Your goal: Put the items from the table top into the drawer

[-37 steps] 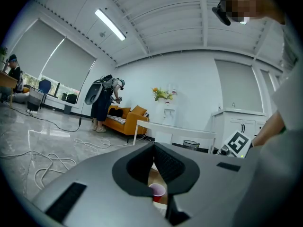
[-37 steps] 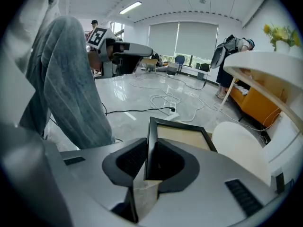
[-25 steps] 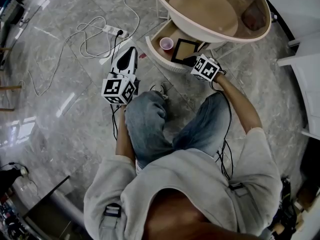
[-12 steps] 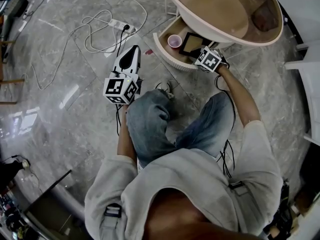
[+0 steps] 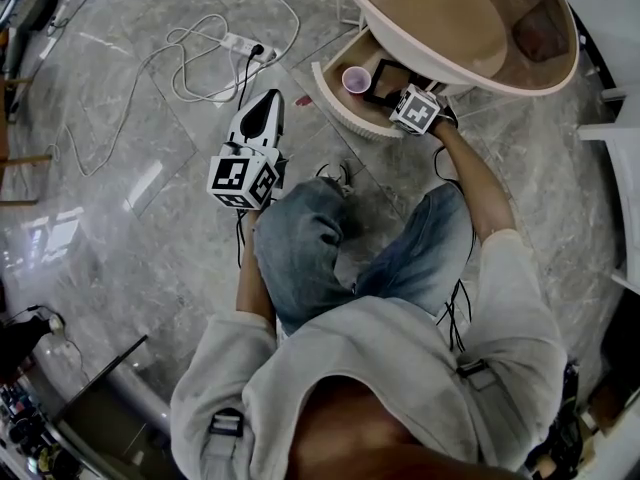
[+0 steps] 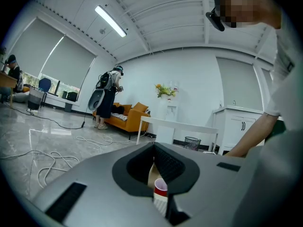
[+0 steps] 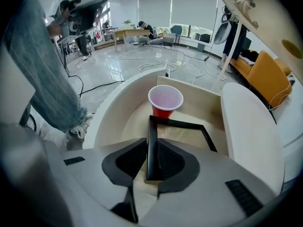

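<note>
The drawer (image 5: pixel 330 98) stands pulled out under the oval table (image 5: pixel 460 18). A red cup (image 5: pixel 353 78) stands upright inside it, also plain in the right gripper view (image 7: pixel 165 102). Next to the cup lies a black picture frame (image 5: pixel 385 80), nearly flat and low in the drawer. My right gripper (image 7: pixel 152 161) is shut on the frame's (image 7: pixel 177 131) near edge, and its marker cube (image 5: pixel 417 108) hangs over the drawer's front. My left gripper (image 5: pixel 270 103) hovers over the floor left of the drawer, shut with nothing in it. Through its jaws (image 6: pixel 158 174) the cup (image 6: pixel 160 189) shows.
A power strip (image 5: pixel 243 45) and looping white cables (image 5: pixel 190 63) lie on the marble floor left of the drawer. My knees in jeans (image 5: pixel 300 238) are just in front of it. White furniture (image 5: pixel 620 138) stands to the right.
My right gripper has moved down and forward, bringing the black frame lower into the drawer beside the cup. The left gripper has kept still.
</note>
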Demonstrator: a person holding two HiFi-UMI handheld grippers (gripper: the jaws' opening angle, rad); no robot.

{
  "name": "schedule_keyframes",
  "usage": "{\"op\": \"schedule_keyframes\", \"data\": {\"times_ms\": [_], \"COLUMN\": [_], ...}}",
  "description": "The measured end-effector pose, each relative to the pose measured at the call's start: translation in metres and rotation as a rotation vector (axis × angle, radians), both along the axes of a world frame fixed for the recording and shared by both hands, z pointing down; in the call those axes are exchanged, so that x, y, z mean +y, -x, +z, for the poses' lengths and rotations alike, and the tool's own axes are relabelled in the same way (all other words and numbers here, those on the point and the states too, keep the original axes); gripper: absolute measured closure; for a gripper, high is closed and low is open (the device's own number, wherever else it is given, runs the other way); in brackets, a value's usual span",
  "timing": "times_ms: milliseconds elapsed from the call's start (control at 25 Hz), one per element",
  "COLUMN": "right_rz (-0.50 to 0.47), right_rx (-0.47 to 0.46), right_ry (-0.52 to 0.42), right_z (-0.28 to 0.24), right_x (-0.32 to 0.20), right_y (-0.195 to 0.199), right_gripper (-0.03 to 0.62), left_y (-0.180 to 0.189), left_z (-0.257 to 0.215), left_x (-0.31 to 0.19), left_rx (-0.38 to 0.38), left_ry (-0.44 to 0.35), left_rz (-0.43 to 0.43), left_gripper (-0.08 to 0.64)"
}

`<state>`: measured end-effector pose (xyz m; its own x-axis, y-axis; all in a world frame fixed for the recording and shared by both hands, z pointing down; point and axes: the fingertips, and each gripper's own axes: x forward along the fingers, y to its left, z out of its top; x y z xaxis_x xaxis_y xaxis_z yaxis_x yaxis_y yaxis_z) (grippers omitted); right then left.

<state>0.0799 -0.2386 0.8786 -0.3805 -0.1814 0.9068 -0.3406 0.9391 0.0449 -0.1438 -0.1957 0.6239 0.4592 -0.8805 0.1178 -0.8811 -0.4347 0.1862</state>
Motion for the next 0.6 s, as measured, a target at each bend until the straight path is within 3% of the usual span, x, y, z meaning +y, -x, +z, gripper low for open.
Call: {"op": "schedule_keyframes", "data": {"times_ms": [200, 400, 600], "right_rz": [-0.069, -0.154, -0.170], "right_rx": [0.104, 0.225, 0.264], "right_ry": [-0.006, 0.047, 0.090], "right_z": [0.006, 0.020, 0.030], "right_x": [-0.003, 0.003, 0.001], "right_y": [0.001, -0.001, 0.003], "right_gripper": [0.502, 0.503, 0.502], "left_y": [0.002, 0.000, 0.005], "left_z": [0.000, 0.003, 0.006], "left_x": [-0.003, -0.004, -0.004], "left_rx": [0.008, 0.006, 0.008], "left_ry": [0.001, 0.007, 0.014], "left_rz": [0.005, 0.014, 0.003], "left_gripper": [0.545, 0.545, 0.545]}}
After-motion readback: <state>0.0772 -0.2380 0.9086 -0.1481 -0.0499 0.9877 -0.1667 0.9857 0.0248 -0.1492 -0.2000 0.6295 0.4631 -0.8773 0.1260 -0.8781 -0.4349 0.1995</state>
